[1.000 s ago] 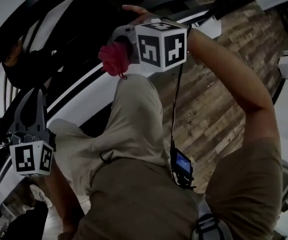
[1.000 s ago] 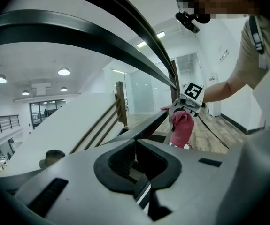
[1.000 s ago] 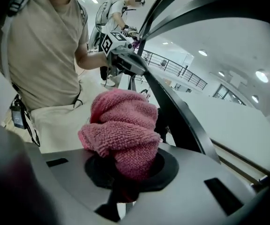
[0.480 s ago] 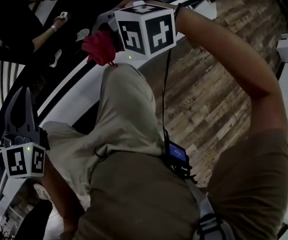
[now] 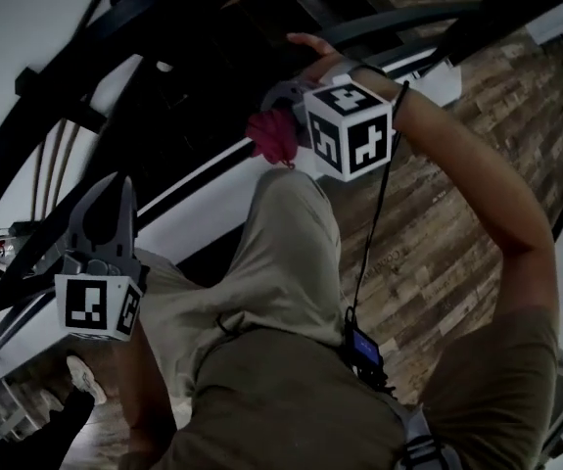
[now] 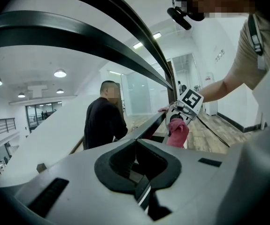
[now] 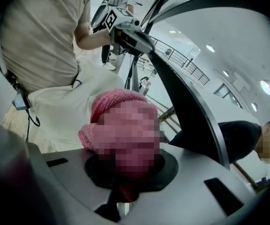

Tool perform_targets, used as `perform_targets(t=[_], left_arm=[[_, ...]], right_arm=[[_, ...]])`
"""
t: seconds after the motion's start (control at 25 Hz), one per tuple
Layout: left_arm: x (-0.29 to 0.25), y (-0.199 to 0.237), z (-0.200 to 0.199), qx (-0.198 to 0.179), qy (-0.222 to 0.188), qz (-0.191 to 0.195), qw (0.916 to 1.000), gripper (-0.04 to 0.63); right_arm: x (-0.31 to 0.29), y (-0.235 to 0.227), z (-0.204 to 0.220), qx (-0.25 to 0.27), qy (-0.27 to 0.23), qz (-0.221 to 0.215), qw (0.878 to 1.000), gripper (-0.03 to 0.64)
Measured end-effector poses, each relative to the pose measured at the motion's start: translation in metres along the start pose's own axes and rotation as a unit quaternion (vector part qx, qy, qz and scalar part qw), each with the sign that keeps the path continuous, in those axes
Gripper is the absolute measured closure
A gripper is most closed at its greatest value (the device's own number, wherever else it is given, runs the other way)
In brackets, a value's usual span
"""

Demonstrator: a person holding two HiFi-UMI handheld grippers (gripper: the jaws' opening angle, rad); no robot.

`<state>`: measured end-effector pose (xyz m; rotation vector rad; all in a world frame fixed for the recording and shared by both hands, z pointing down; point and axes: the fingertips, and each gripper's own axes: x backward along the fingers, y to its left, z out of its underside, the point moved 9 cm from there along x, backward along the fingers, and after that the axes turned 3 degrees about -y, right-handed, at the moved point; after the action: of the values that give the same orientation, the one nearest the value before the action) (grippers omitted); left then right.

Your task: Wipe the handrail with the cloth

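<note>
- Right gripper (image 5: pixel 293 108) is up high at arm's length, jaws clamped tight on the pink cloth (image 5: pixel 272 135), which bunches out of the tips in a fat wad.
- From the right gripper view, the cloth sits just beside the broad dark handrail (image 7: pixel 191 111), on the side nearer the person holding the grippers. Whether it's actually pressing on the rail, I can't tell.
- The left gripper view backs that up: the pink wad hangs right at the rail's near edge, with the marker cube (image 6: pixel 191 100) above it.
- Left gripper (image 5: pixel 120 199) is low down and well apart from the cloth, jaws together with nothing between them, tips pointing along the rail.
- A bystander in a black top (image 6: pixel 104 123) stands on the far side of the rail.
- In the head view, wood-plank floor (image 5: pixel 438 194) shows below the outstretched right arm.
</note>
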<state>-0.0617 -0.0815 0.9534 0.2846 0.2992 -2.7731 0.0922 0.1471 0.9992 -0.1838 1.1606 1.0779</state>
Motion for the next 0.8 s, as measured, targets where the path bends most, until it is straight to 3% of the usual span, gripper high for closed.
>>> perform_targets(t=[0.28, 0.36, 0.44, 0.56, 0.68, 0.8], left_arm=[[0.023, 0.042, 0.002, 0.039, -0.025, 0.047, 0.9979, 0.577], [0.029, 0.048, -0.001, 0.047, -0.028, 0.066, 0.9963, 0.577], [0.030, 0.049, -0.006, 0.031, -0.021, 0.084, 0.9958, 0.577], [0.027, 0.052, -0.008, 0.010, 0.022, 0.138, 0.9902, 0.577], [0.029, 0.061, -0.004, 0.027, 0.075, 0.185, 0.9795, 0.577], [0.030, 0.069, 0.000, -0.012, 0.124, 0.179, 0.9759, 0.577]], right_arm=[[-0.023, -0.003, -0.011, 0.053, 0.043, -0.001, 0.998, 0.558], [-0.020, -0.004, -0.017, 0.042, 0.035, -0.009, 0.998, 0.558], [-0.014, -0.008, -0.022, 0.019, 0.012, -0.019, 1.000, 0.558], [-0.002, -0.019, -0.036, -0.023, -0.027, -0.039, 0.999, 0.558], [0.007, -0.030, -0.056, -0.053, -0.040, -0.054, 0.996, 0.558], [0.012, -0.044, -0.069, -0.063, -0.040, -0.055, 0.996, 0.558]])
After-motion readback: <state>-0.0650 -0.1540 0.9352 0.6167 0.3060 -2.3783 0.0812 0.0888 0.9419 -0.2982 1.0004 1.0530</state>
